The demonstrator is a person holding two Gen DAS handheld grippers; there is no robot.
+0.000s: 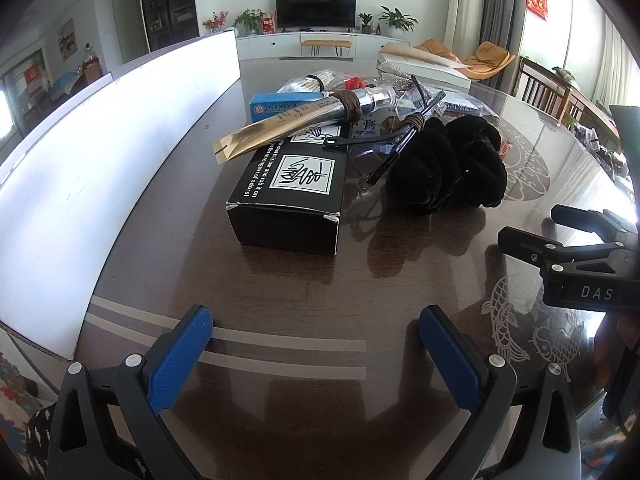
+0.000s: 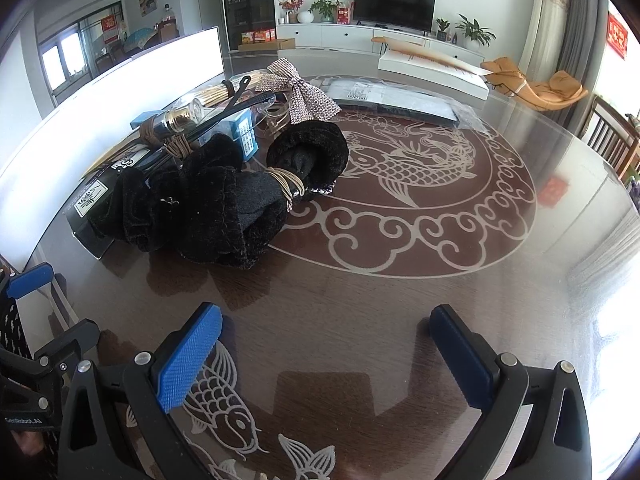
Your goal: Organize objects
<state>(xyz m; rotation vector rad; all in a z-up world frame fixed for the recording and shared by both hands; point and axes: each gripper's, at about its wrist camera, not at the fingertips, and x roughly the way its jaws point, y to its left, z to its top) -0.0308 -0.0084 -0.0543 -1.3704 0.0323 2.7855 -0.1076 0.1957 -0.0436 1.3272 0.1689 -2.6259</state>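
Note:
A heap of objects lies on the round glass-topped table [image 1: 280, 304]. A black printed box [image 1: 292, 196] sits nearest my left gripper [image 1: 316, 344], which is open and empty a short way in front of it. Across the box lies a gold-and-silver foil tube [image 1: 288, 122] tied with brown cord. Clear safety glasses [image 1: 384, 148] lean on a black velvet bundle [image 1: 444, 168]. In the right wrist view that velvet bundle [image 2: 224, 204], bound with tan cord, lies ahead and left of my open, empty right gripper [image 2: 324, 356]. A rhinestone bow [image 2: 298, 94] sits behind it.
A tall white board [image 1: 100, 152] stands along the table's left side. A blue carton [image 1: 280, 102], a bundle of sticks [image 2: 214, 94] and a flat bagged package [image 2: 400, 100] lie at the back. A white box [image 2: 432, 68] sits farther off. Chairs stand at the right.

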